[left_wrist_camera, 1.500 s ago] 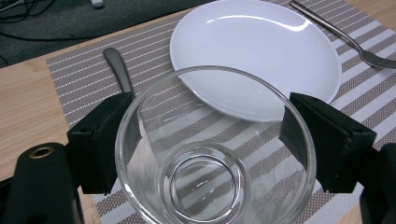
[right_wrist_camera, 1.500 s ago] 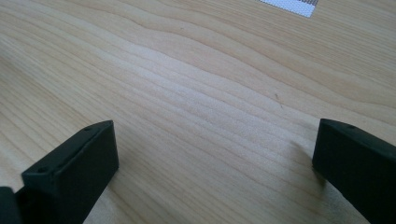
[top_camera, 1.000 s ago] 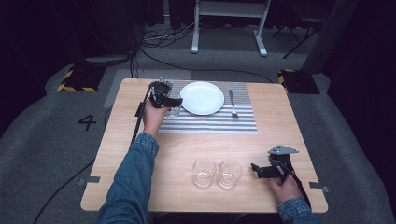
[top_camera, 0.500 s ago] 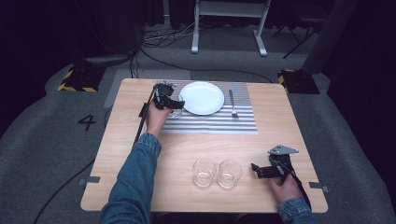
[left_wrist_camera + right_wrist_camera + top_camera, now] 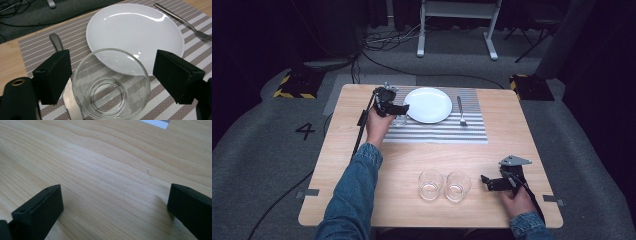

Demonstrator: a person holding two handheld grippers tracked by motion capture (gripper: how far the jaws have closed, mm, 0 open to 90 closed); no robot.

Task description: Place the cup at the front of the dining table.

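On the wooden table [image 5: 362,150], your left gripper [image 5: 110,75] stands open around the glass [image 5: 111,85], neither jaw touching. Draw straight back toward 6 o'clock, clear of the plate [image 5: 140,27] at 12; your right gripper [image 5: 115,205] rests open over bare wood.

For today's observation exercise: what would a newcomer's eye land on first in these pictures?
Probably the white plate on the striped mat at the table's far side, with a fork to its right. Next, the left gripper beside the plate, jaws open around a glass. Two more glasses stand near the front edge.

Grey carpet [image 5: 272,165], dark surroundings.
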